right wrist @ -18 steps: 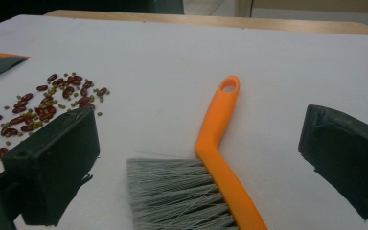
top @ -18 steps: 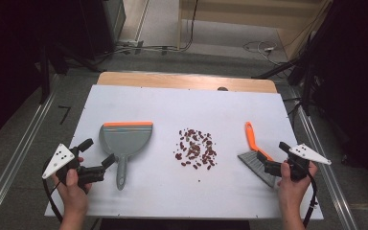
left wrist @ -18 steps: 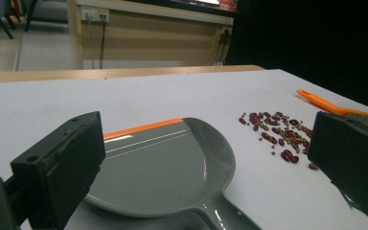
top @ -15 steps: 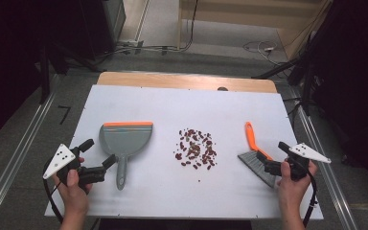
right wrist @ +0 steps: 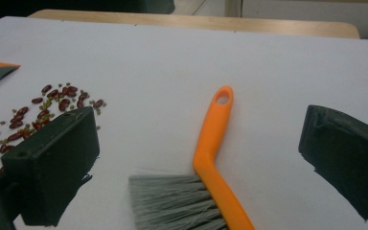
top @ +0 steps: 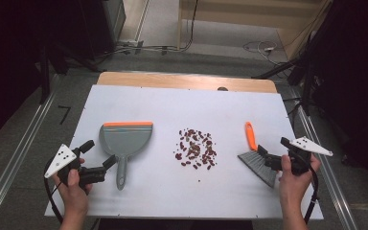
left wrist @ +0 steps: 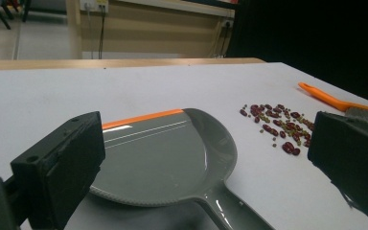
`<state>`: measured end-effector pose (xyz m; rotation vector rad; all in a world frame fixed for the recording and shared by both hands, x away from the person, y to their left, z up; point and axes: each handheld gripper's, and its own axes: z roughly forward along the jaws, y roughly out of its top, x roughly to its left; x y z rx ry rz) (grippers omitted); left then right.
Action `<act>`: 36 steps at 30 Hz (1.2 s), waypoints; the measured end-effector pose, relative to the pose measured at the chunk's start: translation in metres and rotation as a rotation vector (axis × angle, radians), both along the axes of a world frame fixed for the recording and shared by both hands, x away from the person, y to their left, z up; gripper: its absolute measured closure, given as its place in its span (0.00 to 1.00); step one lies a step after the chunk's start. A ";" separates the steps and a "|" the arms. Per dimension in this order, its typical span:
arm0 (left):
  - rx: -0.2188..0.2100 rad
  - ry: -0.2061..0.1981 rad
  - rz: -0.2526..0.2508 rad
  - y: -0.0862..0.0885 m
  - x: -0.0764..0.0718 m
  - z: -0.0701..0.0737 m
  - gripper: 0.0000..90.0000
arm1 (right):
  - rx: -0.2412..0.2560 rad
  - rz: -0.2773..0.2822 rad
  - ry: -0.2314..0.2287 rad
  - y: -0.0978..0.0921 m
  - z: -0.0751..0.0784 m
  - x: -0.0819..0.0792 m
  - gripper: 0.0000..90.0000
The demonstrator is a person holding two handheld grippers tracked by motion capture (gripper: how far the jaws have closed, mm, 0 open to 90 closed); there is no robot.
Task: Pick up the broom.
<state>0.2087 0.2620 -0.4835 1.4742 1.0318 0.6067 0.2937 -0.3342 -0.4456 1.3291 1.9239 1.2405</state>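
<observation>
- Nothing on the table (top: 182, 103) has shifted against the earlier high views: dustpan, beans and brush lie where they lay, and both hands sit in nearly the same places at the near edge.
- Dustpan (top: 124, 141): grey with an orange lip, lying flat on the left half of the white table. Its long axis runs fore and aft, lip toward the far side, handle (top: 120, 170) pointing back at the person.
- Left gripper (top: 98, 160): released, jaws well apart. It sits just left of the dustpan handle, angled toward it. In the left gripper view the pan (left wrist: 163, 153) fills the gap between the jaws and the handle runs down and right.
- Brush (top: 256, 155): on the right half, grey bristles near the person, orange handle (top: 250, 135) reaching away toward the far side and bent slightly at the neck.
- Right gripper (top: 271, 155): released, jaws wide, holding nothing. Its jaws sit at the bristle end; in the right gripper view the handle (right wrist: 215, 139) rises between them, closer to neither.
- Beans (top: 195, 148): a loose scatter of dark red and small greenish pieces midway between pan and brush, touching neither.
- Judgement: each tool lies nearest its own-side hand, so the likely pairing is left to pan handle, right to brush handle.
</observation>
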 end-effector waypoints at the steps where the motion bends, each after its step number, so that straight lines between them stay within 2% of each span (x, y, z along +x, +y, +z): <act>1: -0.009 -0.005 -0.007 0.000 -0.001 0.001 0.00 | 0.000 0.000 -0.006 0.001 0.004 0.001 0.00; 6: -0.010 0.002 -0.016 -0.001 0.000 0.000 0.00 | -0.008 -0.004 -0.016 0.004 0.018 0.010 0.00; 7: 0.000 0.003 -0.020 -0.003 0.001 0.000 0.00 | -0.019 -0.010 0.001 0.005 0.026 0.018 0.00; 8: 0.000 0.003 -0.020 -0.003 0.001 0.000 0.00 | -0.019 -0.010 0.001 0.005 0.026 0.018 0.00; 11: 0.011 0.004 -0.028 -0.005 0.002 0.000 0.00 | -0.023 -0.002 0.035 0.006 0.033 0.032 0.00; 14: 0.010 0.007 -0.035 -0.007 0.002 -0.001 0.00 | -0.019 0.007 0.081 0.008 0.023 0.043 0.00; 16: 0.007 0.005 -0.037 -0.008 0.002 -0.001 0.00 | -0.052 0.037 0.142 0.011 0.013 0.052 0.01; 18: 0.008 0.006 -0.041 -0.008 0.003 -0.001 0.00 | -0.088 0.040 0.193 0.015 0.006 0.057 0.01; 20: 0.006 0.010 -0.053 -0.009 0.002 -0.001 0.00 | -0.055 0.054 0.251 0.015 -0.001 0.062 0.04; 21: 0.009 0.009 -0.059 -0.010 0.002 -0.001 0.00 | -0.049 0.036 0.270 0.014 -0.005 0.063 0.08; 23: 0.021 0.007 -0.064 -0.012 0.001 -0.001 0.00 | -0.077 0.002 0.305 0.015 -0.012 0.066 0.18; 25: 0.023 0.008 -0.065 -0.013 0.001 0.000 0.00 | -0.085 -0.016 0.345 0.014 -0.018 0.067 0.33; 27: 0.024 0.009 -0.066 -0.013 0.001 0.000 0.00 | -0.099 -0.049 0.381 0.014 -0.022 0.069 0.37; 28: 0.024 0.009 -0.066 -0.013 0.001 0.000 0.00 | -0.099 -0.049 0.381 0.014 -0.022 0.069 0.37; 29: 0.025 0.013 -0.067 -0.013 0.002 -0.001 0.00 | -0.138 -0.073 0.385 0.016 -0.025 0.069 0.40; 31: 0.025 0.016 -0.067 -0.013 0.002 -0.001 0.00 | -0.160 -0.066 0.390 0.018 -0.026 0.069 0.44; 36: 0.034 0.026 -0.074 -0.015 0.004 -0.003 0.00 | -0.139 -0.034 0.408 0.020 -0.032 0.071 0.50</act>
